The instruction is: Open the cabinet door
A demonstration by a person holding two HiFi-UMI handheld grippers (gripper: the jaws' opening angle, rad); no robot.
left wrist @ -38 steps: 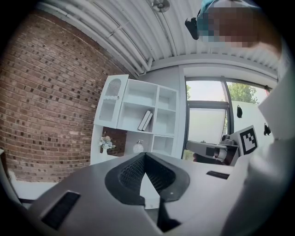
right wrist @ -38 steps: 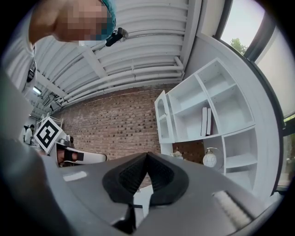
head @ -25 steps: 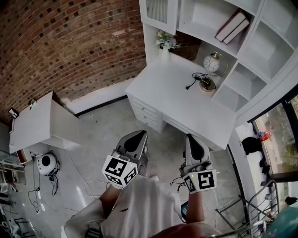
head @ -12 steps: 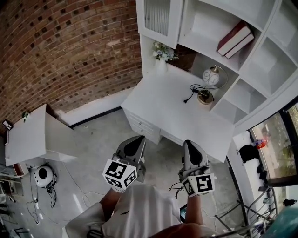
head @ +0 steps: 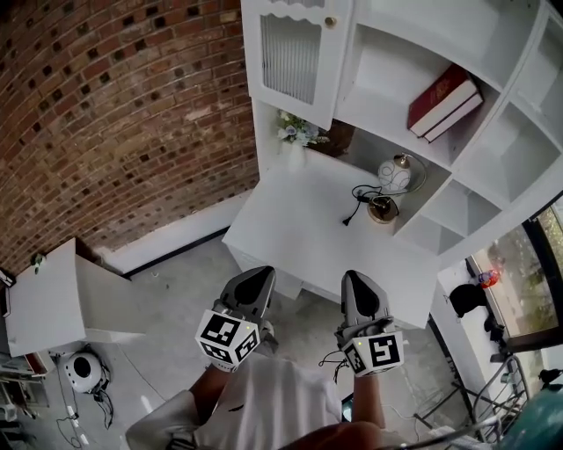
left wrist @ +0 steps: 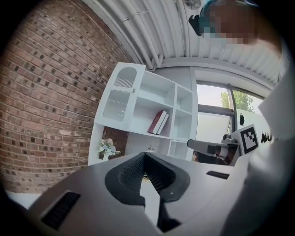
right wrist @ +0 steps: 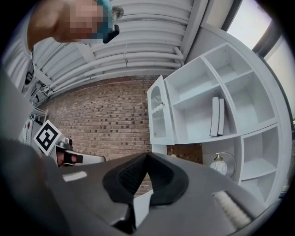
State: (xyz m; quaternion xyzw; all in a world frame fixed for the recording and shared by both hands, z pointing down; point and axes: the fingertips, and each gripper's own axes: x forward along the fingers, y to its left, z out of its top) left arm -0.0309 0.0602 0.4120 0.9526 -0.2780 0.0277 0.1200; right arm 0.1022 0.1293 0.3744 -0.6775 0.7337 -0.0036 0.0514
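The cabinet door (head: 288,58) is white with a ribbed glass panel and a small round knob (head: 330,21); it stands shut at the top left of the shelf unit above the desk. My left gripper (head: 259,275) and right gripper (head: 354,278) are held side by side over the floor, just short of the desk's front edge and well below the door. Both are shut with nothing between their jaws. In the left gripper view the door (left wrist: 117,99) is far ahead of the closed jaws (left wrist: 144,155). The right gripper view shows the door (right wrist: 159,110) above its closed jaws (right wrist: 147,155).
A white desk (head: 290,224) carries a vase of flowers (head: 295,134) and a globe lamp (head: 392,176) with a cable. A red book (head: 444,101) leans on an open shelf. A low white table (head: 44,299) and a round white device (head: 75,373) are at the left by the brick wall.
Both grippers and the person have moved forward toward the desk. The shelf unit looks closer, and the whole cabinet door with its knob has come into the head view.
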